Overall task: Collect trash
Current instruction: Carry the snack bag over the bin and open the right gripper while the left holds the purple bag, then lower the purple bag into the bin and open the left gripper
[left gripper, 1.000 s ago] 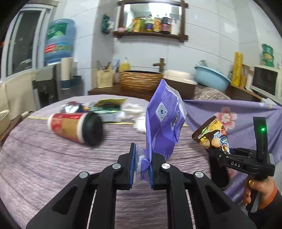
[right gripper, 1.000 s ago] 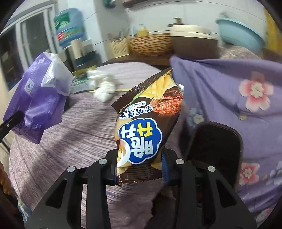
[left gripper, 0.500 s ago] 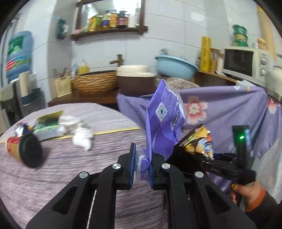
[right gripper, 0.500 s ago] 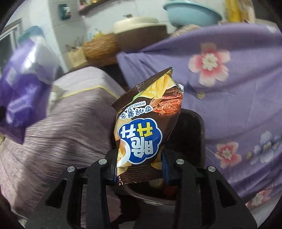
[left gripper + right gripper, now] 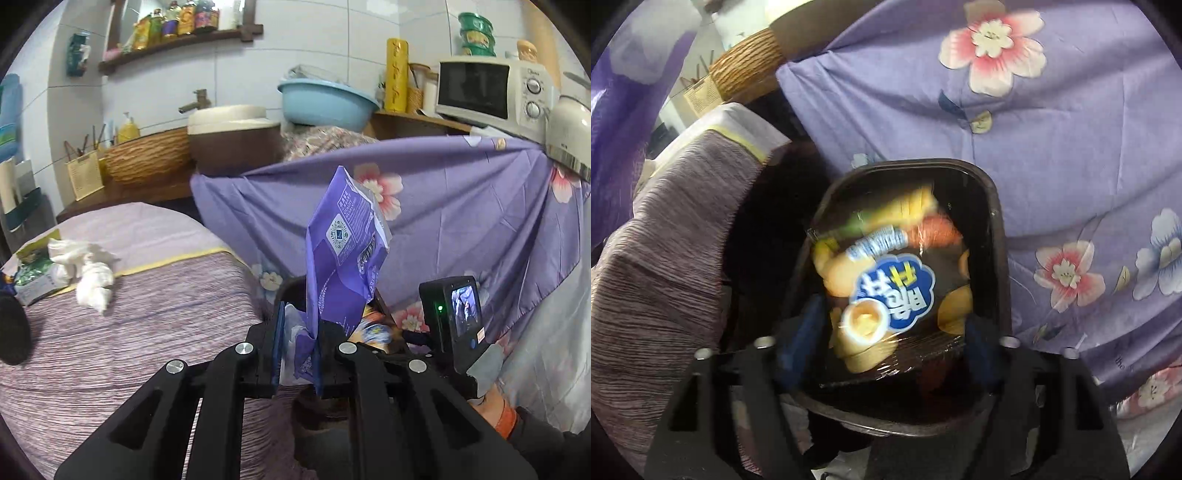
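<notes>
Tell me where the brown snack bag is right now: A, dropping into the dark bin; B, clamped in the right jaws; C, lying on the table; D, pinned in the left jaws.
A: the brown snack bag sits blurred inside the dark bin, clear of the spread jaws.

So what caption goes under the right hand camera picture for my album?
Open right gripper lets the brown snack bag drop into the dark bin.

right gripper (image 5: 886, 350): jaws have just been opening, pads clear of the bag
snack bag (image 5: 886, 288): now loose, blurred, inside the dark bin (image 5: 993, 229)
</notes>
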A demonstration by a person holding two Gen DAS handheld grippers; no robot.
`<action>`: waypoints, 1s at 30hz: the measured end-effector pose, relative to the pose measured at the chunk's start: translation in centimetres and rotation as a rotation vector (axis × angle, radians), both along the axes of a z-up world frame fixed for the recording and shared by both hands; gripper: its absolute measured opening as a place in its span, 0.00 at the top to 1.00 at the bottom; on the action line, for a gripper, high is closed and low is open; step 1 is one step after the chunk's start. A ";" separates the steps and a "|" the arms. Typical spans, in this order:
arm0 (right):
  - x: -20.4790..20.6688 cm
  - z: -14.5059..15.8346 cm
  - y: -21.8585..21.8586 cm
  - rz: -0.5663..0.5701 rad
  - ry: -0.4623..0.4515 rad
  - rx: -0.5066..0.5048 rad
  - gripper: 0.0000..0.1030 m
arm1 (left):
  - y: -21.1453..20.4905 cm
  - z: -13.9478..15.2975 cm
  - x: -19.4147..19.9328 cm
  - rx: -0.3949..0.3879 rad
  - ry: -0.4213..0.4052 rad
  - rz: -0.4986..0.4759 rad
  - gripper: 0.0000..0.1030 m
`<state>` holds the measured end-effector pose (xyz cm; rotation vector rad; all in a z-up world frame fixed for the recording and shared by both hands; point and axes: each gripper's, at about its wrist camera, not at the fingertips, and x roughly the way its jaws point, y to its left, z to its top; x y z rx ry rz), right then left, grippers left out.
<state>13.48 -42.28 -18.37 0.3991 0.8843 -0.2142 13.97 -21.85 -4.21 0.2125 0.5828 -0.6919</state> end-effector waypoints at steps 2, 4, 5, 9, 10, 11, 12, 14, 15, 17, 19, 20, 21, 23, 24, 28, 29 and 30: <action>-0.2 0.0 -0.2 -0.007 -0.001 -0.003 0.28 | -0.7 -0.6 0.0 0.013 0.009 -0.008 0.87; -0.6 0.3 -0.5 -0.022 -0.001 -0.015 0.27 | -1.3 -1.3 0.2 0.023 0.027 -0.016 0.87; -0.9 0.6 -0.7 -0.031 -0.006 -0.020 0.27 | -1.6 -1.6 0.3 0.029 0.036 -0.019 0.87; -2.4 1.9 -2.0 -0.082 -0.034 -0.053 0.22 | -3.3 -3.3 0.8 0.059 0.081 -0.034 0.87; -2.9 2.4 -2.5 -0.100 -0.045 -0.061 0.22 | -3.8 -3.6 0.9 0.065 0.089 -0.037 0.87; -3.4 2.8 -2.9 -0.116 -0.055 -0.068 0.21 | -4.5 -4.1 1.0 0.078 0.102 -0.044 0.87; -3.8 3.3 -3.3 -0.133 -0.064 -0.075 0.21 | -5.0 -4.5 1.1 0.087 0.110 -0.047 0.87; -4.8 4.2 -4.3 -0.175 -0.083 -0.095 0.20 | -6.2 -5.6 1.4 0.104 0.142 -0.055 0.87; -5.4 4.7 -4.9 -0.200 -0.096 -0.103 0.19 | -6.6 -6.0 1.6 0.108 0.158 -0.056 0.87; -6.2 5.3 -5.6 -0.231 -0.107 -0.113 0.18 | -7.4 -6.9 1.9 0.120 0.181 -0.057 0.87; -6.9 5.7 -6.5 -0.258 -0.116 -0.116 0.18 | -8.4 -7.8 2.1 0.138 0.196 -0.061 0.87; -7.2 6.0 -6.8 -0.270 -0.120 -0.117 0.18 | -8.8 -8.2 2.2 0.144 0.201 -0.061 0.87; -7.6 6.2 -7.2 -0.282 -0.126 -0.119 0.18 | -9.2 -8.6 2.3 0.150 0.208 -0.062 0.87; -8.1 6.5 -7.5 -0.294 -0.132 -0.121 0.18 | -9.8 -9.2 2.8 0.158 0.222 -0.064 0.87; -8.2 6.6 -7.7 -0.298 -0.134 -0.122 0.17 | -10.0 -9.5 2.9 0.162 0.229 -0.062 0.87; -8.9 7.1 -8.0 -0.317 -0.145 -0.128 0.15 | -10.6 -10.7 3.5 0.170 0.262 -0.063 0.82; -8.9 7.2 -8.0 -0.319 -0.147 -0.130 0.15 | -10.7 -10.8 3.5 0.173 0.264 -0.064 0.79; -9.0 7.3 -8.1 -0.321 -0.149 -0.131 0.14 | -10.8 -11.1 3.6 0.175 0.268 -0.066 0.69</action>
